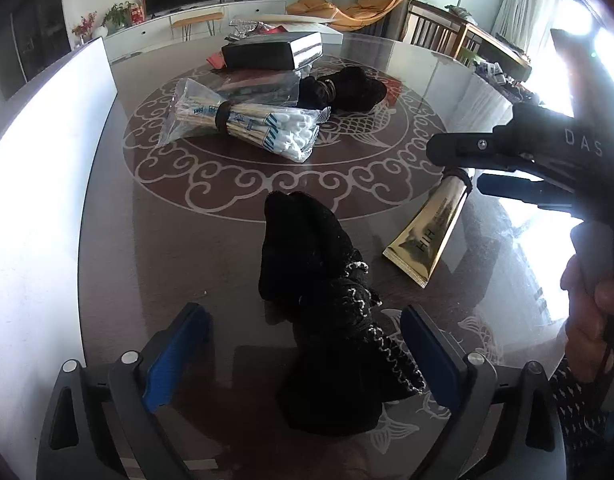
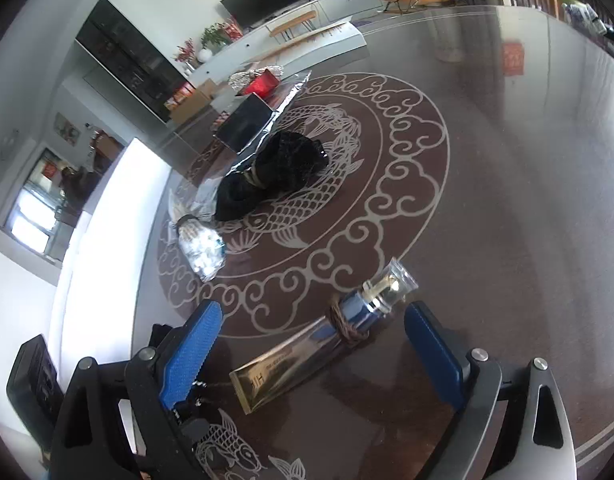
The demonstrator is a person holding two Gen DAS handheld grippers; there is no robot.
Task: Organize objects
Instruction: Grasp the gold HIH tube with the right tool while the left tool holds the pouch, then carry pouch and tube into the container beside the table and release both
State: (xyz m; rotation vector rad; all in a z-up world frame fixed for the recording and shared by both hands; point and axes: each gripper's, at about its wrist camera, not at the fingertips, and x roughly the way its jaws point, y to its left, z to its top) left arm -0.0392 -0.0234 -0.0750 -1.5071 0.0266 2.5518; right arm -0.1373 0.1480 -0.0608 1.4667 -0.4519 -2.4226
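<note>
Now the left tongs (image 1: 303, 356) stand spread wide around a black tied cloth bundle (image 1: 327, 320) lying on the worktop (image 1: 147, 240), pads clear of it. Right tongs (image 2: 311, 348) gape over the gold tube (image 2: 307, 352), untouched. Judging by this, a pickup is starting; next, close squarely and lift.

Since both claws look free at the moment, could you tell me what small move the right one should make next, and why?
Probably lower the right claw and close it on the gold tube. The tube lies on the table between the open pads, untouched, with a brown band around its neck. The left claw stands open around the black cloth bundle.
</note>
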